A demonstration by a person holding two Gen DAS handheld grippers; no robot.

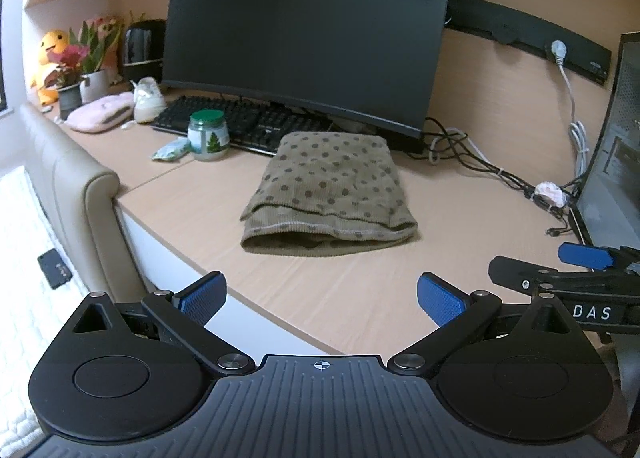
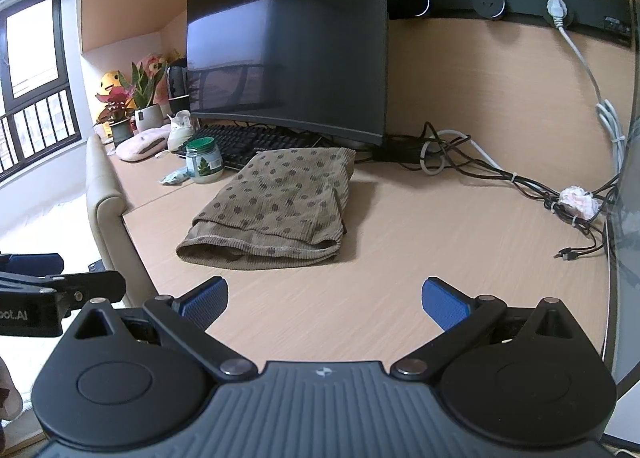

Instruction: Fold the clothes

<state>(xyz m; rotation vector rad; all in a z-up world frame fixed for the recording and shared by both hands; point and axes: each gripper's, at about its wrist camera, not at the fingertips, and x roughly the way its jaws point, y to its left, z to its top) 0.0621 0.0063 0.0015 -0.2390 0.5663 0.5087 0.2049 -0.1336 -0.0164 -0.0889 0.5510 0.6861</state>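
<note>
- Left wrist view: the left gripper (image 1: 322,298) is at the bottom, over the near edge of the desk (image 1: 360,298). Its two blue fingers (image 1: 200,296) are spread wide apart and hold nothing.
- The folded cloth (image 1: 330,194) lies flat on the desk, in front of the gripper and apart from it. It is brown with dark dots. Its open, layered edge faces the gripper.
- Behind the cloth stand a big dark monitor (image 1: 304,30) and a black keyboard (image 1: 240,124).
- A glass jar (image 1: 208,135) with a green lid stands near the keyboard, left of the cloth. The lid is on. I cannot tell what is inside.
- Two pots hold plants (image 1: 86,58) at the far left.
- The right gripper (image 1: 560,274) shows at the right edge. From here I cannot tell how its fingers stand.
- Right wrist view: the right gripper (image 2: 326,298) is low over the desk (image 2: 440,238). Its blue fingers (image 2: 446,308) are wide apart and hold nothing.
- The folded cloth (image 2: 276,206) lies ahead and a bit left, not touching the gripper.
- The jar (image 2: 204,160) stands just left of the cloth's far end, with its lid on.
- A bunch of cables (image 2: 500,178) lies on the desk at the right.
- Part of the left gripper (image 2: 52,290) shows at the left edge.
</note>
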